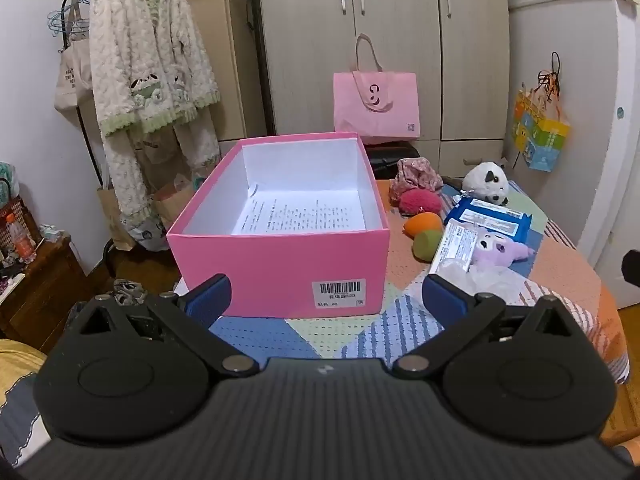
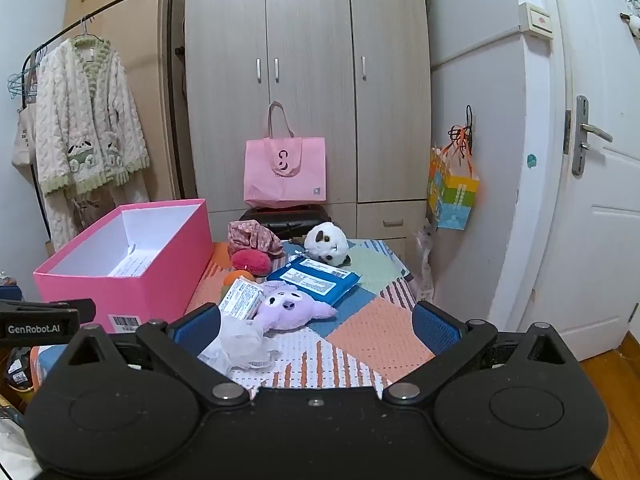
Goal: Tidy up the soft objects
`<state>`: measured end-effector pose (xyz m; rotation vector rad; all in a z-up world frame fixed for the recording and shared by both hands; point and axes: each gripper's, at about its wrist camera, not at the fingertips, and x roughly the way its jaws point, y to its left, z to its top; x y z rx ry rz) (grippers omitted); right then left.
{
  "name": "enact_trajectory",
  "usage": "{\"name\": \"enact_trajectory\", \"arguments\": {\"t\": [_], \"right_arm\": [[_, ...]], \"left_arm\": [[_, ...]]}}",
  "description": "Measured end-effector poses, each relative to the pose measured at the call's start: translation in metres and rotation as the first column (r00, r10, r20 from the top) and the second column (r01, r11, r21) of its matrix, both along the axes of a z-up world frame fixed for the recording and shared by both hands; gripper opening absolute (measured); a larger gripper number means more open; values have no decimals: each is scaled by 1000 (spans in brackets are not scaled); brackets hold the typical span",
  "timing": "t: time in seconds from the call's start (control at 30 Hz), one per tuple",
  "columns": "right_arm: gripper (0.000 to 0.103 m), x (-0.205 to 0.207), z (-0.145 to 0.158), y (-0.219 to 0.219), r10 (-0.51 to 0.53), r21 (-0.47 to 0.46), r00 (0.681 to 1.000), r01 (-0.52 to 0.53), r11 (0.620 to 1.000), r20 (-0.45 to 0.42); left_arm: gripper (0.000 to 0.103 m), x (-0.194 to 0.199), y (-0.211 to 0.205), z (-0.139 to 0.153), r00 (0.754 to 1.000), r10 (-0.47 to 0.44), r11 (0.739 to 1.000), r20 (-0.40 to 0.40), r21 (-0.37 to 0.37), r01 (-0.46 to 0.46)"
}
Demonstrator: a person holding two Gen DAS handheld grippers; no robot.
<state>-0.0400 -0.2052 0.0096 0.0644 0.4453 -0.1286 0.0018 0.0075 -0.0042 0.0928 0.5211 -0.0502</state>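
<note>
An open pink box (image 1: 280, 264) (image 2: 132, 280) stands on the patchwork-covered table, only a printed sheet inside. To its right lie soft things: a purple plush (image 1: 500, 250) (image 2: 288, 306), a white panda plush (image 1: 486, 182) (image 2: 326, 244), a red fuzzy ball (image 1: 420, 202) (image 2: 250, 260), an orange and green toy (image 1: 426, 232), a floral cloth (image 1: 416, 174) (image 2: 252, 236), a blue pack (image 1: 490, 216) (image 2: 316, 280) and crumpled clear plastic (image 2: 240, 346). My left gripper (image 1: 326, 300) is open, just before the box's near wall. My right gripper (image 2: 318, 330) is open, short of the purple plush.
A pink tote bag (image 2: 286, 172) leans against the wardrobe (image 2: 308, 80) behind the table. A fleecy robe (image 1: 148, 72) hangs on a rack at left. A colourful paper bag (image 2: 452, 192) hangs by the white door (image 2: 592, 200). The left tool's body (image 2: 44, 320) shows at the left edge.
</note>
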Motion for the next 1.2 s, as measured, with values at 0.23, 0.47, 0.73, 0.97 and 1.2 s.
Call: {"name": "enact_trajectory", "arguments": {"t": [0.23,0.47,0.73,0.97,1.2], "right_arm": [[103,-3,1,1,0,-3,1000,0,1000,0],[103,-4,2,1,0,-9,1000,0,1000,-2],[103,-6,1,1,1,-16,1000,-1,1000,-8],[103,-6,1,1,2,-18,1000,-2,1000,-5],[103,-6,0,0,0,-22,1000,0,1000,-12]], "left_arm": [[103,-1,-2,-1,1000,-4,1000,-1,15,4],[103,-2,-4,-1,1000,-10,1000,3,20,10],[103,-2,-3,-2,1000,-20,999,1,26,20],[103,-3,-5,-7,1000,-25,999,14,42,25],[103,-4,-6,-11,999,-39,998,2,47,39]]}}
